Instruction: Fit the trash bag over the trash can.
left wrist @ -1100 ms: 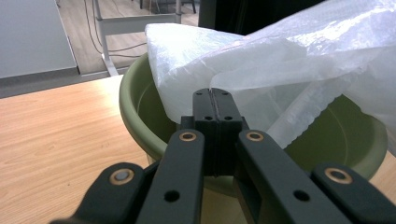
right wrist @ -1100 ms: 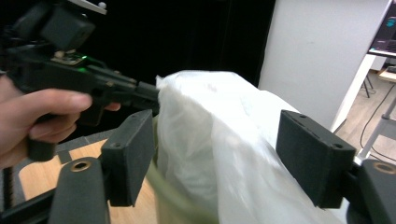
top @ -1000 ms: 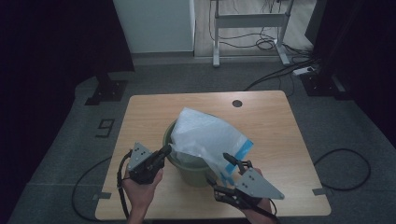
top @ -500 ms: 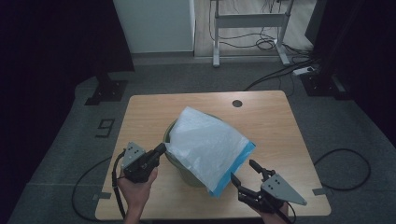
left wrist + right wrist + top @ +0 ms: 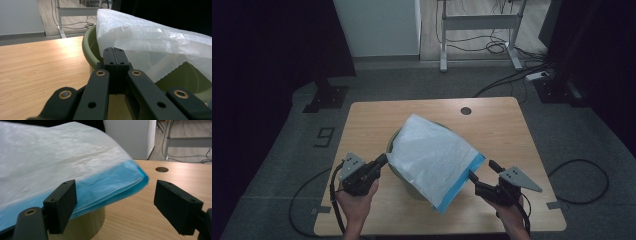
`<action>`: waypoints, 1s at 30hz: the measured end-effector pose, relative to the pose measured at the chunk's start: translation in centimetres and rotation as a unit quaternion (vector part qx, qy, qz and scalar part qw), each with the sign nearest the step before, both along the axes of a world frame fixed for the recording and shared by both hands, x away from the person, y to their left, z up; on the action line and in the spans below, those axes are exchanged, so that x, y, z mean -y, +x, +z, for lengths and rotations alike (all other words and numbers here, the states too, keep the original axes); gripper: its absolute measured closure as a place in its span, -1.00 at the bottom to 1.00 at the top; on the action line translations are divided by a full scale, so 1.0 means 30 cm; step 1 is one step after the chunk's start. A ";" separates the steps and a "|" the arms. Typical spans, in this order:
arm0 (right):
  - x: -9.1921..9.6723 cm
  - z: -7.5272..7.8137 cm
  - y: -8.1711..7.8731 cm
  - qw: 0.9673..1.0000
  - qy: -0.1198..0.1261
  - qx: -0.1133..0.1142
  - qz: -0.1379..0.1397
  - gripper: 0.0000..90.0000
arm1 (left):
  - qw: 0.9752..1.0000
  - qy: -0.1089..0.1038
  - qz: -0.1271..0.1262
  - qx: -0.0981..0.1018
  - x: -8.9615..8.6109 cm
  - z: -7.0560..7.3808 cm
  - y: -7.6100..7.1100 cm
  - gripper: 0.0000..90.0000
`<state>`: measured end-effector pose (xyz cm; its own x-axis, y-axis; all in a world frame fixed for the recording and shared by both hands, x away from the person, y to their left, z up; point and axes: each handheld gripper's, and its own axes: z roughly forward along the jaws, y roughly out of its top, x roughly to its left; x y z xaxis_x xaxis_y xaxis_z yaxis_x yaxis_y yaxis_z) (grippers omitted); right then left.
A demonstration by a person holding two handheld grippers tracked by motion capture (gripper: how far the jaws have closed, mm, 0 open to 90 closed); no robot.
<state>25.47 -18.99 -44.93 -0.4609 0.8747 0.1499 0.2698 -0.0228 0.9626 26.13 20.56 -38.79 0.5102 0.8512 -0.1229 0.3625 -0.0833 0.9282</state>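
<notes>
1. A dim room with grey carpet lies around a light wooden table (image 5: 377, 120); a white cabinet (image 5: 379, 25) and the metal legs of a desk (image 5: 479, 22) stand at the far side, with cables on the floor beneath them.
2. A round hole (image 5: 466, 110) sits near the table's far edge, well apart from everything else.
3. A green bin (image 5: 394, 145) stands about the middle of the table, a little toward the person's side.
4. A white plastic bag (image 5: 432, 157) with a blue edge (image 5: 462, 185) is draped over the bin, covering most of its mouth and sloping down toward the right.
5. The blue edge hangs out past the bin's right side, above the tabletop, near the right gripper.
6. The left gripper (image 5: 382, 161) is at the bin's left rim, held by the left hand (image 5: 354, 200) from the near edge of the table.
7. In the left gripper view its jaws are pressed together, pinching the bag (image 5: 150, 40) right at the green rim (image 5: 87, 47).
8. The right gripper (image 5: 482, 172) is just beside the bag's blue edge, low over the table.
9. Its jaws stand wide apart and have just been opening further.
10. In the right gripper view the blue edge (image 5: 112, 185) reaches into the gap between the jaws, but neither pad presses on it; it holds nothing.
11. The bin's side (image 5: 85, 225) shows below the bag in that view.
</notes>
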 end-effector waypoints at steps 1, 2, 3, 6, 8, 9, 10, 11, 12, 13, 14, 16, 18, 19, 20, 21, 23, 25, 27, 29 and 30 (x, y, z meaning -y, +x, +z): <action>0.006 0.000 0.012 1.000 0.004 -0.002 0.002 -0.61 | 1.000 0.000 0.001 0.000 -0.001 -0.001 0.001 1.00; 0.012 -0.001 0.024 1.000 0.008 -0.005 0.004 -0.62 | 1.000 -0.001 0.001 -0.001 -0.003 -0.002 0.002 1.00; 0.016 -0.002 0.036 1.000 0.011 -0.007 0.005 -0.63 | 1.000 -0.002 0.001 -0.002 -0.004 -0.003 0.002 1.00; 0.036 -0.007 0.072 0.999 0.030 -0.010 0.018 -0.62 | 1.000 -0.003 0.001 -0.004 -0.007 -0.006 0.006 1.00; 0.046 -0.009 0.094 0.999 0.039 -0.011 0.028 -0.57 | 1.000 -0.004 0.000 -0.004 -0.008 -0.007 0.007 1.00; 0.050 -0.011 0.106 0.998 0.047 -0.013 0.037 -0.52 | 1.000 -0.004 0.000 -0.003 -0.008 -0.007 0.008 1.00; 0.051 -0.013 0.112 0.998 0.051 -0.015 0.041 -0.46 | 1.000 -0.003 0.000 -0.003 -0.008 -0.007 0.008 1.00; 0.050 -0.014 0.118 0.997 0.053 -0.017 0.045 -0.39 | 1.000 -0.003 0.000 -0.004 -0.008 -0.007 0.009 1.00; 0.050 -0.016 0.120 0.997 0.053 -0.018 0.047 -0.29 | 1.000 -0.004 0.000 -0.004 -0.009 -0.008 0.010 1.00; 0.047 -0.019 0.122 0.997 0.055 -0.016 0.054 -0.13 | 1.000 -0.004 0.000 -0.004 -0.009 -0.008 0.010 1.00; 0.046 -0.021 0.122 0.997 0.056 -0.016 0.059 0.00 | 1.000 -0.004 0.000 -0.004 -0.009 -0.008 0.011 1.00; 0.041 -0.024 0.119 0.996 0.059 -0.017 0.070 0.29 | 1.000 -0.005 -0.001 -0.004 -0.009 -0.008 0.010 1.00; 0.034 -0.022 0.113 0.996 0.049 -0.018 0.072 0.59 | 1.000 -0.006 -0.002 -0.004 -0.009 -0.007 0.009 1.00; 0.033 -0.017 0.109 0.996 0.045 -0.015 0.073 0.76 | 1.000 -0.006 -0.002 -0.003 -0.009 -0.007 0.008 1.00; 0.032 -0.013 0.107 0.996 0.043 -0.013 0.073 0.86 | 1.000 -0.006 -0.003 -0.003 -0.009 -0.006 0.007 1.00; 0.032 -0.002 0.102 0.996 0.042 -0.008 0.074 0.92 | 1.000 -0.006 -0.003 -0.003 -0.008 -0.006 0.007 1.00; 0.034 0.019 0.096 0.997 0.041 0.001 0.072 0.97 | 1.000 -0.006 -0.005 -0.001 -0.007 -0.004 0.005 1.00; 0.036 0.050 0.091 0.997 0.040 0.011 0.070 0.98 | 1.000 -0.007 -0.008 0.000 -0.004 -0.002 0.004 1.00; 0.037 0.087 0.086 0.997 0.039 0.021 0.066 0.98 | 1.000 -0.007 -0.011 0.002 -0.001 0.001 0.003 1.00; 0.045 0.135 0.082 0.997 0.041 0.037 0.054 0.98 | 1.000 -0.007 -0.015 0.010 0.001 0.006 -0.002 0.94; 0.050 0.158 0.082 0.997 0.043 0.044 0.048 0.98 | 1.000 -0.006 -0.017 0.014 0.002 0.008 -0.004 0.79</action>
